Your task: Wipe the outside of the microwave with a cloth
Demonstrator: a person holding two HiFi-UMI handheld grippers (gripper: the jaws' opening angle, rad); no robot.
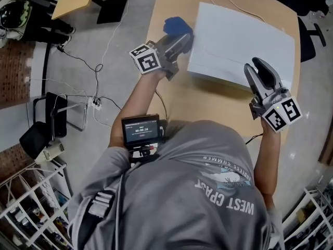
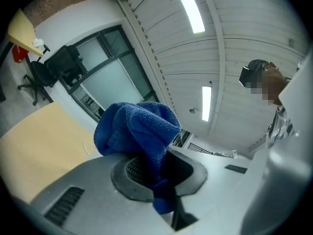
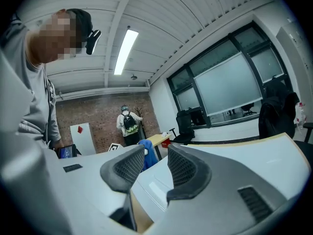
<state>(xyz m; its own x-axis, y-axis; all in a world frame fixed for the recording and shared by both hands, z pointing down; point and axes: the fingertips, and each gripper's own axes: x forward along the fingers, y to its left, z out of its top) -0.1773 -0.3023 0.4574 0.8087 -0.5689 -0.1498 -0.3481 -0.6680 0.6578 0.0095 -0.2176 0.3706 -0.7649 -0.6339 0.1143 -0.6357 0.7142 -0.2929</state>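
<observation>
Light wooden table [image 1: 208,104] on a grey floor [image 1: 119,51], cables [image 1: 96,69] and a power strip [image 1: 95,103] off its left side. White microwave [image 1: 242,46], seen from above, sits on the right half of the table and reaches close to the right edge; a thin white cord [image 1: 234,5] loops on the wood behind it, near the far edge. Left gripper [image 1: 182,39] is at the microwave's left side, toward its far left corner. In the left gripper view its jaws are clamped on a bunched blue cloth [image 2: 139,129], with most of the fabric standing up past the pads and a short tail hanging below them. In the head view the cloth [image 1: 176,25] lies just beside the microwave's left edge; contact with the casing cannot be told. Left gripper [image 2: 156,173] is tilted toward the ceiling lights [image 2: 188,9]. Right gripper [image 1: 260,69] is over the near right corner of the microwave's top. In the right gripper view the gripper [image 3: 156,168] has its jaws apart with nothing between them, the white top of the microwave [image 3: 154,185] runs under them, and the cloth [image 3: 147,153] shows beyond. A person with a backpack [image 3: 126,124] stands at the far brick wall [image 3: 98,116].
</observation>
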